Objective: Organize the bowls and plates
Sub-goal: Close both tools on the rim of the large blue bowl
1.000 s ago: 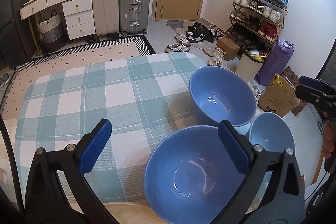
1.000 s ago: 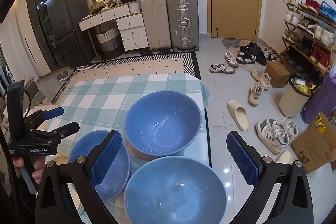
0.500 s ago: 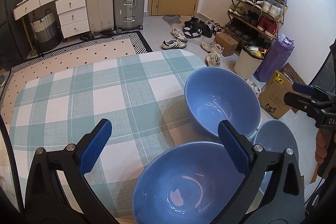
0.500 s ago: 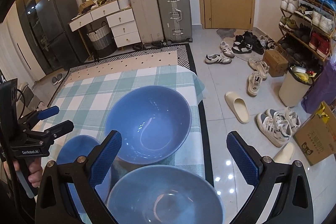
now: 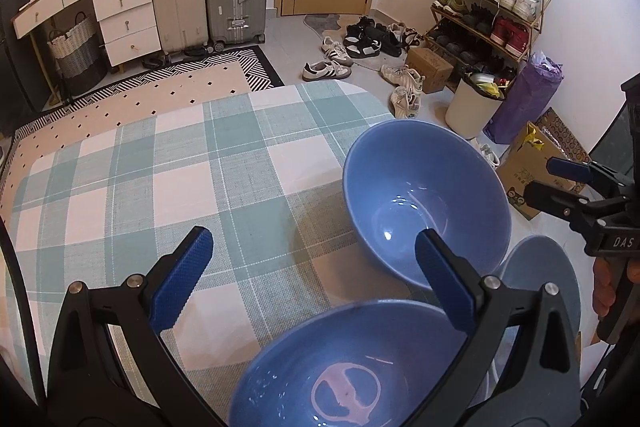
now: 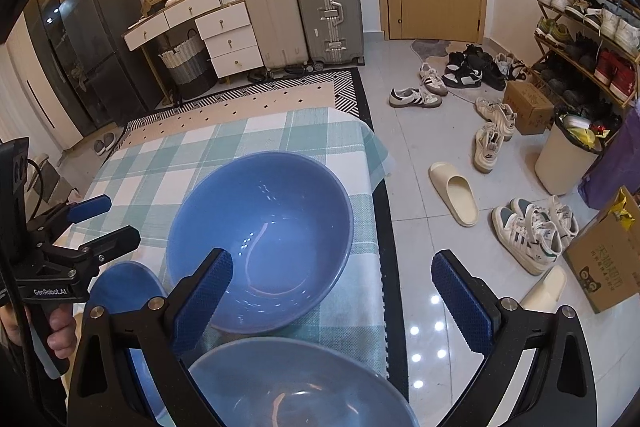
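In the left wrist view, the left gripper [image 5: 310,269] is seen spread wide and empty, its black frame ending in blue, finely ribbed pads [image 5: 182,281]. Below it a woven tablecloth [image 5: 160,183] checked in teal and white is laid over the table. Three glossy blue bowls are gathered at the cloth's right end: a deep round far bowl [image 5: 424,203] with a smooth glazed interior, a near bowl [image 5: 344,367] at the lower edge showing a pale ring in its base, and a third bowl [image 5: 540,283] at the right, largely hidden behind the gripper's frame. The right gripper [image 5: 556,183] is seen from the side at the right edge, its fingers parted with nothing between them.

In the right wrist view, the right gripper [image 6: 332,301] is seen released, its textured blue pads [image 6: 202,301] far apart. The far bowl [image 6: 260,239] is framed just ahead, resting on the cloth near the table's right edge. The near side is taken by a duller grey-blue bowl [image 6: 296,383]. The third [image 6: 124,291] is partly covered at the left, beside the hand-held left gripper [image 6: 100,219].
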Demonstrator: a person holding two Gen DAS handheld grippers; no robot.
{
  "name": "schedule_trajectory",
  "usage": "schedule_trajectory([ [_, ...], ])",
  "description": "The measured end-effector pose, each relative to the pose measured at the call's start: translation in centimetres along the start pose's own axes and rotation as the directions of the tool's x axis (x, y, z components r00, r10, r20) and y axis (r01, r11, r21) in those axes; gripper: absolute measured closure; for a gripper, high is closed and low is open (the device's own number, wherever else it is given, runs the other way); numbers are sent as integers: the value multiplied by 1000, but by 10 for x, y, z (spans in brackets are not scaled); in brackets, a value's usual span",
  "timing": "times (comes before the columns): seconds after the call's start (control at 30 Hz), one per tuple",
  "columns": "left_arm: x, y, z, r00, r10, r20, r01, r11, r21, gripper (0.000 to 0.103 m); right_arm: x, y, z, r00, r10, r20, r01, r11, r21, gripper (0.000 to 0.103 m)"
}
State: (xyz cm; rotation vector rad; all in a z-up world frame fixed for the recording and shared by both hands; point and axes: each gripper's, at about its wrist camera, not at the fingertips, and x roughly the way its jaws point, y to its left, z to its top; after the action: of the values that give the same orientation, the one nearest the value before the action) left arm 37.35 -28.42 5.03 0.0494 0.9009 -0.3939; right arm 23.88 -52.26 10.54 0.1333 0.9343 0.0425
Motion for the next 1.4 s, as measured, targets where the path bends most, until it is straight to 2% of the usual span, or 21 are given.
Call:
schedule_trajectory([
  [0.4, 36, -9, 6, 998, 3, -56, -2, 1000, 17, 9, 28, -10, 1, 999, 4, -41, -3, 1000, 7, 2],
  [0.6, 46, -12, 8, 998, -7, -70, 9, 1000, 23, 13, 35, -11, 1, 998, 7, -55, -7, 1000, 2, 6],
  [0.73, 51, -16, 8, 997, -15, -77, 17, 999, 32, 21, 43, -14, 1, 997, 14, -74, -14, 1000, 5, 20],
  [0.9, 59, -21, 8, 995, -24, -94, 29, 998, 54, 39, 49, -14, 0, 996, 19, -87, -19, 1000, -1, 27],
  [1.03, 64, -23, 7, 994, -40, -106, 47, 997, 60, 51, 52, -10, 0, 995, 25, -95, -27, 999, -24, 38],
  [1.23, 66, -26, 4, 993, -48, -110, 56, 995, 77, 64, 53, -8, -2, 995, 14, -98, -18, 999, -42, 61],
  [1.27, 67, -26, 4, 993, -47, -111, 56, 995, 80, 67, 53, -8, -3, 995, 10, -98, -14, 999, -43, 67],
  [1.4, 66, -29, 3, 991, -68, -111, 79, 992, 98, 84, 52, -8, -4, 996, -2, -91, -3, 999, -52, 77],
])
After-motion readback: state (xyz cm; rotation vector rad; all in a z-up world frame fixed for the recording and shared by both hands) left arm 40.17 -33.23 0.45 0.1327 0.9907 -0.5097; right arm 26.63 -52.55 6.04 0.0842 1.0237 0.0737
